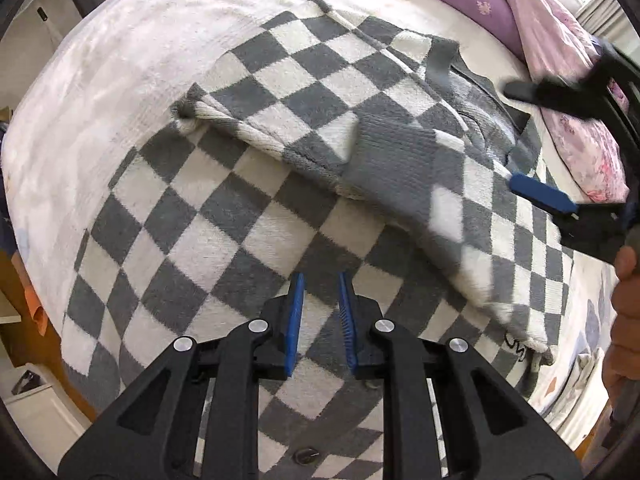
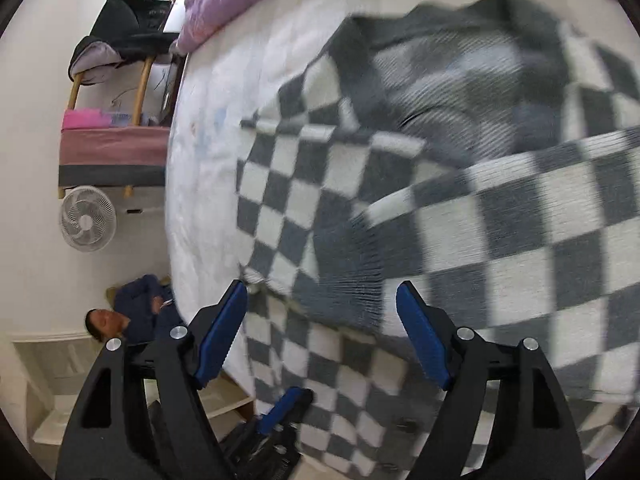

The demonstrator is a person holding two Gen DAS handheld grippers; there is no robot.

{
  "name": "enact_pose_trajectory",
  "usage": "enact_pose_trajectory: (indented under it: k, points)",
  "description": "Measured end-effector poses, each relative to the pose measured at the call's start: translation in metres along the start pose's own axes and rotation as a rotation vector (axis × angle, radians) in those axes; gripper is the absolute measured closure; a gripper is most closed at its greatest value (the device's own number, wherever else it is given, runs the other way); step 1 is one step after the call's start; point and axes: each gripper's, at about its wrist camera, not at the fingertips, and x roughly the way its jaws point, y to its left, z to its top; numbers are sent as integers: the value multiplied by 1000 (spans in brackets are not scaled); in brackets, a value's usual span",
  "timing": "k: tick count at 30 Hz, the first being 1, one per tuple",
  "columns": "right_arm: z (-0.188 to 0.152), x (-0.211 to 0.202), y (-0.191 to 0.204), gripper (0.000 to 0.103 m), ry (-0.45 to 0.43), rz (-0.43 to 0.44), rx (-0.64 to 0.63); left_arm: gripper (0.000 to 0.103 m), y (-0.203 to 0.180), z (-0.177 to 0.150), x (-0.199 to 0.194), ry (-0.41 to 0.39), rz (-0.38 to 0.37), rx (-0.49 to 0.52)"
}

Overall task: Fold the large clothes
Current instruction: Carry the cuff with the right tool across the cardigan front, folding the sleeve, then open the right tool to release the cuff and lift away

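1. The left wrist view shows most of the grey-and-white checkered knit sweater (image 1: pixel 248 200) spread flat on the white quilted bed (image 1: pixel 100 92), one sleeve (image 1: pixel 280 120) folded across the body, its ribbed grey cuff (image 1: pixel 390 160) near centre.
2. Only this view shows the pink floral bedding (image 1: pixel 560 60) at 2 o'clock and a bare hand (image 1: pixel 626 312) at 4 o'clock.
3. The right wrist view alone shows a white fan (image 2: pixel 88 218) at 9 o'clock, a wooden rack (image 2: pixel 116 92) at 10 o'clock and a seated person (image 2: pixel 136 312) at 8 o'clock.
4. The left gripper (image 1: pixel 320 320) points steeply down over the sweater body, jaws narrowly apart, nothing between them.
5. The right gripper (image 2: pixel 322 336) slants down above the blurred cuff, jaws spread wide, gripping nothing.
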Motion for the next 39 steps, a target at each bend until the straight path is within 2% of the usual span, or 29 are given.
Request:
enact_pose_trajectory:
  k: [3, 4, 5, 6, 7, 8, 9, 10, 12, 13, 14, 15, 16, 17, 21, 24, 26, 29, 31, 33, 34, 35, 36, 39]
  points:
    - [-2, -42, -16, 29, -95, -111, -38, 83, -22, 7, 2, -15, -25, 35]
    - [-4, -52, -21, 32, -123, -141, -52, 78, -31, 11, 1, -25, -40, 50]
    - [-6, -65, -29, 40, -161, -171, -85, 75, -40, 14, 3, -34, -50, 63]
    - [-8, -74, -38, 61, -184, -215, -125, 74, -54, 18, 4, -54, -65, 90]
    - [-10, -78, -47, 73, -185, -281, -151, 74, -66, 21, 8, -64, -74, 113]
    - [-13, -79, -60, 78, -174, -339, -164, 74, -77, 24, 13, -61, -83, 138]
    - [-18, -80, -76, 89, -157, -384, -165, 74, -89, 27, 23, -49, -94, 164]
    - [-22, -80, -88, 94, -141, -404, -152, 74, -101, 28, 37, -26, -102, 186]
    - [-41, -77, -127, 97, -95, -500, -82, 75, -119, 25, 70, 66, -54, 234]
    - [-51, -76, -146, 100, -73, -570, -53, 75, -126, 21, 84, 69, -9, 269]
    - [-66, -72, -172, 103, -25, -662, -2, 75, -128, 19, 87, 47, -1, 287]
    - [-77, -74, -189, 103, -18, -642, 42, 75, -130, 15, 89, 29, 5, 309]
    - [-92, -89, -205, 103, -88, -533, 112, 75, -131, 13, 87, 26, 10, 321]
    - [-97, -97, -211, 103, -103, -506, 153, 75, -132, 11, 83, 34, 10, 330]
    - [-91, -88, -218, 103, -96, -532, 169, 75, -126, 8, 88, 58, -3, 323]
    - [-67, -86, -210, 103, -48, -569, 207, 77, -131, 18, 81, 98, -6, 319]
    - [-52, -109, -190, 103, -123, -545, 159, 77, -129, 34, 61, 48, -55, 310]
    - [-19, -138, -174, 103, -219, -570, 108, 76, -129, 62, 53, 4, -34, 296]
    - [12, -139, -188, 103, -246, -540, 142, 76, -127, 78, 67, 16, 3, 283]
    - [46, -123, -205, 103, -223, -539, 177, 77, -121, 92, 98, 69, 38, 257]
    - [63, -115, -216, 103, -221, -520, 194, 75, -118, 96, 109, 83, 27, 236]
    - [76, -104, -228, 103, -203, -518, 194, 75, -115, 98, 113, 64, 13, 218]
    - [84, -93, -240, 102, -155, -516, 204, 75, -115, 98, 111, 56, 7, 217]
    - [71, -101, -251, 103, -154, -429, 272, 76, -108, 86, 101, 27, -15, 244]
